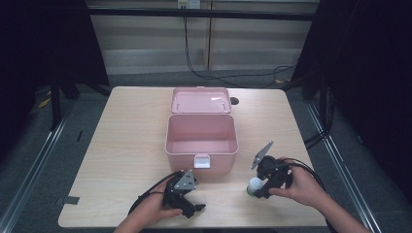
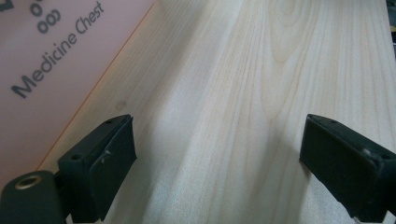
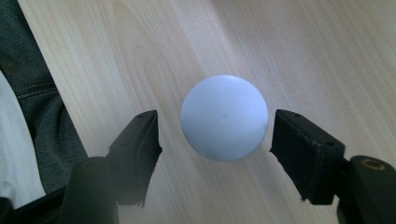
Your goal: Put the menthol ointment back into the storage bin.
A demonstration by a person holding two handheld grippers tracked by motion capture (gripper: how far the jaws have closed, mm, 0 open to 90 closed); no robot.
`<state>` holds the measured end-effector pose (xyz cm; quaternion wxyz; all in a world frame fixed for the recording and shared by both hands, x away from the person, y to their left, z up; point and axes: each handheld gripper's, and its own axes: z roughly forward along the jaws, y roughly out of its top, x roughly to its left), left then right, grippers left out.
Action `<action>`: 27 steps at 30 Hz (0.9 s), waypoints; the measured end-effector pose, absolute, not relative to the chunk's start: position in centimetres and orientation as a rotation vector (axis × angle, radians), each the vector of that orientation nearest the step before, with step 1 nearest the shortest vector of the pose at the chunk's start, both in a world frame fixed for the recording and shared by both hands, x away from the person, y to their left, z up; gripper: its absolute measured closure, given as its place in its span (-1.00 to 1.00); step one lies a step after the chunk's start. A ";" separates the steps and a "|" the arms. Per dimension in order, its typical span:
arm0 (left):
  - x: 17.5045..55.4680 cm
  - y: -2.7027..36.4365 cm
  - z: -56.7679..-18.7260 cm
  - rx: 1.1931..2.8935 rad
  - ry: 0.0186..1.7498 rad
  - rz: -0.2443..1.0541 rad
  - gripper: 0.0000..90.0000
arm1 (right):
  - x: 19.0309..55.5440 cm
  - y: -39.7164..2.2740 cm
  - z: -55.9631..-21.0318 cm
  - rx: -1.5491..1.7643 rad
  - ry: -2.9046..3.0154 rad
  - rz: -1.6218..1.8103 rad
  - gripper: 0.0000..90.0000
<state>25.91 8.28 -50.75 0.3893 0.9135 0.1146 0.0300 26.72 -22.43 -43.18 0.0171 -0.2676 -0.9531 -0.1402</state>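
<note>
Two grippers: one in each hand, both low over the near edge of the wooden table (image 1: 121, 126)

Left gripper (image 1: 187, 201): sits near the front edge, just in front of the pink box's near-left corner, held by the person's left hand (image 1: 155, 206). Grey three-cornered plate on top, cable trailing back toward the person.

Left jaws: spread wide in the left gripper view, nothing but bare wood grain between them. The pink wall with "Medicine Chest" printed on it runs along the upper left of that view, just beside one jaw.

Right gripper (image 1: 256, 187): off to the right of the box front, held by the right hand (image 1: 301, 187), pointing down and tilted toward the table.

Right jaws: parted, one on each side of the white cap, with a sliver of gap on both sides in the right gripper view. So around it, not pinching it.

Small bottle (image 1: 253, 186): stands on the table between the right jaws. Round white cap (image 3: 224, 117) seen from straight above; from the high view there's a bit of green at its base. Can't tell what's in it.

Pink box (image 1: 201, 145): middle of the table, lid (image 1: 200, 100) flipped open toward the far side, inside looks bare, white latch on the near wall.

Extra: a bit of dark denim and white cloth at the left edge of the right gripper view, past the table edge.
</note>
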 end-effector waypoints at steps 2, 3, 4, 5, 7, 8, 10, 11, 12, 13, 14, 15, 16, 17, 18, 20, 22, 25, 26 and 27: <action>25.9 8.3 -50.8 2.323 0.291 0.076 -0.78 | 26.8 -22.3 -43.1 -0.827 -2.968 -0.408 -0.27; 25.9 8.3 -50.8 2.322 0.291 0.076 -0.78 | 26.9 -22.2 -43.1 -0.829 -2.966 -0.394 -0.26; 25.9 8.3 -50.8 2.323 0.291 0.076 -0.78 | 26.9 -22.1 -43.0 -0.841 -2.960 -0.384 -0.25; 25.9 8.3 -50.8 2.322 0.291 0.076 -0.78 | 27.0 -22.0 -43.1 -0.825 -2.973 -0.377 -0.24; 25.9 8.3 -50.8 2.323 0.291 0.076 -0.78 | 27.0 -21.9 -43.1 -0.835 -2.968 -0.351 -0.23; 25.9 8.3 -50.8 2.322 0.291 0.076 -0.78 | 27.1 -21.8 -43.2 -0.824 -2.970 -0.347 -0.23; 25.9 8.3 -50.8 2.322 0.291 0.076 -0.78 | 27.2 -21.7 -43.3 -0.813 -2.982 -0.322 -0.20; 25.9 8.3 -50.8 2.322 0.291 0.076 -0.78 | 27.2 -21.6 -43.3 -0.823 -2.976 -0.312 -0.18; 25.9 8.3 -50.8 2.322 0.292 0.076 -0.78 | 27.3 -21.6 -43.4 -0.821 -2.978 -0.308 -0.14; 25.9 8.3 -50.8 2.322 0.292 0.076 -0.78 | 27.3 -21.6 -43.4 -0.821 -2.978 -0.308 -0.14; 25.9 8.3 -50.8 2.323 0.291 0.076 -0.78 | 27.3 -21.6 -43.4 -0.823 -2.974 -0.299 -0.11; 25.9 8.3 -50.8 2.322 0.291 0.076 -0.78 | 27.4 -21.6 -43.4 -0.823 -2.972 -0.297 -0.10; 25.9 8.3 -50.8 2.322 0.292 0.076 -0.78 | 27.5 -21.6 -43.5 -0.814 -2.974 -0.288 -0.08; 25.9 8.3 -50.8 2.322 0.291 0.076 -0.78 | 27.4 -21.6 -43.5 -0.823 -2.970 -0.279 -0.08; 25.9 8.3 -50.8 2.322 0.291 0.076 -0.78 | 27.5 -21.5 -43.6 -0.817 -2.970 -0.264 -0.06; 25.9 8.3 -50.8 2.322 0.291 0.076 -0.78 | 27.6 -21.5 -43.6 -0.811 -2.972 -0.267 -0.04; 25.9 8.3 -50.8 2.322 0.292 0.076 -0.78 | 27.6 -21.4 -43.5 -0.826 -2.967 -0.250 0.00; 25.9 8.3 -50.8 2.321 0.291 0.075 -0.78 | 27.7 -21.2 -43.4 -0.826 -2.965 -0.248 0.04; 25.9 8.3 -50.8 2.322 0.292 0.076 -0.78 | 27.7 -21.2 -43.4 -0.810 -2.971 -0.246 0.08; 25.9 8.3 -50.8 2.322 0.292 0.075 -0.78 | 27.8 -21.1 -43.3 -0.794 -2.971 -0.249 0.10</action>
